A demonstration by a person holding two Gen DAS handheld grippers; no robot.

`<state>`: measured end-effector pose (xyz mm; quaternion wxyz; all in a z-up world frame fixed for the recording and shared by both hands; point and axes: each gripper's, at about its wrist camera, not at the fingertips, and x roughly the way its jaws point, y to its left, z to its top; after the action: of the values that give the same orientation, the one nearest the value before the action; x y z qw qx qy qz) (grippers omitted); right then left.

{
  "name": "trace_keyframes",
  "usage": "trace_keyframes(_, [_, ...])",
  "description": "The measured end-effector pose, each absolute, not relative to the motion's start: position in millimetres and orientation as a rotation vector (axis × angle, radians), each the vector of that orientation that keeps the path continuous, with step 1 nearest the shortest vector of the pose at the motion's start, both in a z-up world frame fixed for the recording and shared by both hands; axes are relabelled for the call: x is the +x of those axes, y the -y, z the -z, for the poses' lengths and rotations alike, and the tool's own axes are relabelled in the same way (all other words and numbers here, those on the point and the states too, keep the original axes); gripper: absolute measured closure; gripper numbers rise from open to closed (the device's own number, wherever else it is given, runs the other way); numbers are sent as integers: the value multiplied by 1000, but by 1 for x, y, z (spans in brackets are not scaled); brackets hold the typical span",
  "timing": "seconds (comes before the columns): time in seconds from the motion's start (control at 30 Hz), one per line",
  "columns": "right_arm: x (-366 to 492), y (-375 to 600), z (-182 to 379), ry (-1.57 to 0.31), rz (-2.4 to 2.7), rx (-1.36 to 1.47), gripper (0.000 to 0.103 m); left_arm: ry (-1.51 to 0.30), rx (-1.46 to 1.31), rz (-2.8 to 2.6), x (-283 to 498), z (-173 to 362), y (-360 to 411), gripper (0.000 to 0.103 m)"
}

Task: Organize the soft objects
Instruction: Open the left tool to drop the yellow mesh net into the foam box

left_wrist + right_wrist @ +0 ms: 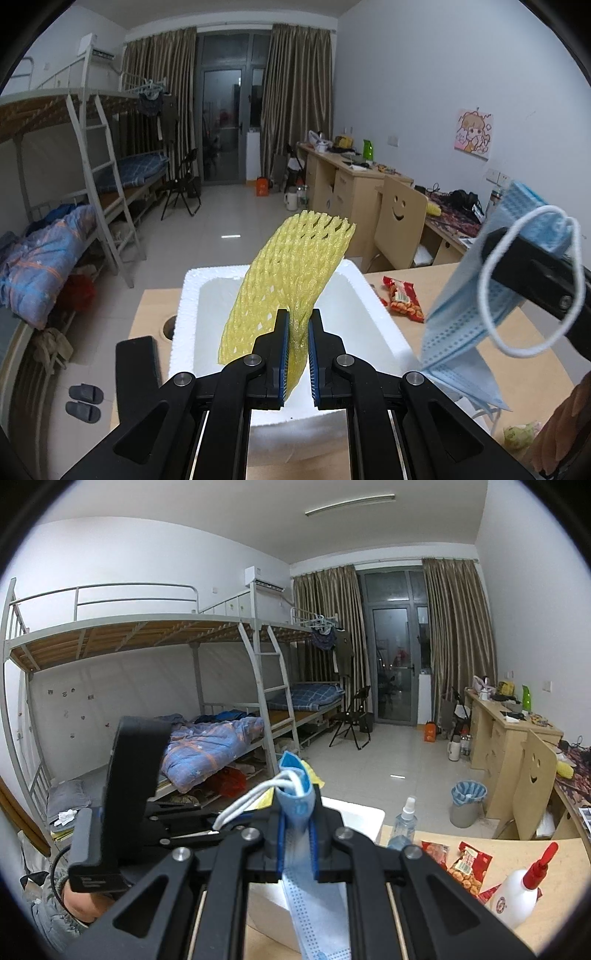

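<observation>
My left gripper (298, 328) is shut on a yellow foam fruit net (291, 273) and holds it upright above a white foam box (360, 295) on the wooden table. My right gripper (295, 812) is shut on a blue face mask (314, 904) that hangs down below the jaws, its white ear loops (247, 801) sticking out to the left. The mask (476, 314) and the right gripper also show at the right of the left wrist view, beside the box. A corner of the box (364, 816) shows in the right wrist view.
On the table (417, 275) lie red snack packets (402, 299) right of the box. A clear spray bottle (404, 823), more snack packets (467, 867) and a white bottle with a red nozzle (517, 890) stand at the right. A crumpled green wrapper (521, 435) lies near the front edge.
</observation>
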<state>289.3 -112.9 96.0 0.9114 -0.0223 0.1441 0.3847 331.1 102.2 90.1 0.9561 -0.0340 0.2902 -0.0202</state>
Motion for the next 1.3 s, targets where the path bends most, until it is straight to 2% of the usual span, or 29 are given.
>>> trace_keyframes(0.37, [294, 108, -101, -307, -776, -45, 90, -615, -48, 12, 352, -74, -105, 92])
trace_keyframes(0.43, [295, 109, -101, -305, -770, -46, 90, -612, -49, -6, 351, -73, -107, 82])
trace_keyframes(0.47, [295, 108, -101, -307, -771, -47, 90, -620, -49, -16, 352, -73, -108, 65])
trace_keyframes(0.5, [295, 107, -102, -307, -770, -48, 90, -623, -52, -25, 351, -73, -107, 39])
trace_keyframes(0.57, [296, 107, -102, -309, -766, -47, 89, -604, -60, -41, 347, -74, -110, 15])
trace_keyframes(0.6, [298, 108, -102, -311, -765, -44, 89, -585, -64, -55, 343, -75, -110, 11])
trace_keyframes(1.3, [310, 84, -100, -321, -791, -66, 89, -527, -94, -147, 287, -83, -145, 7])
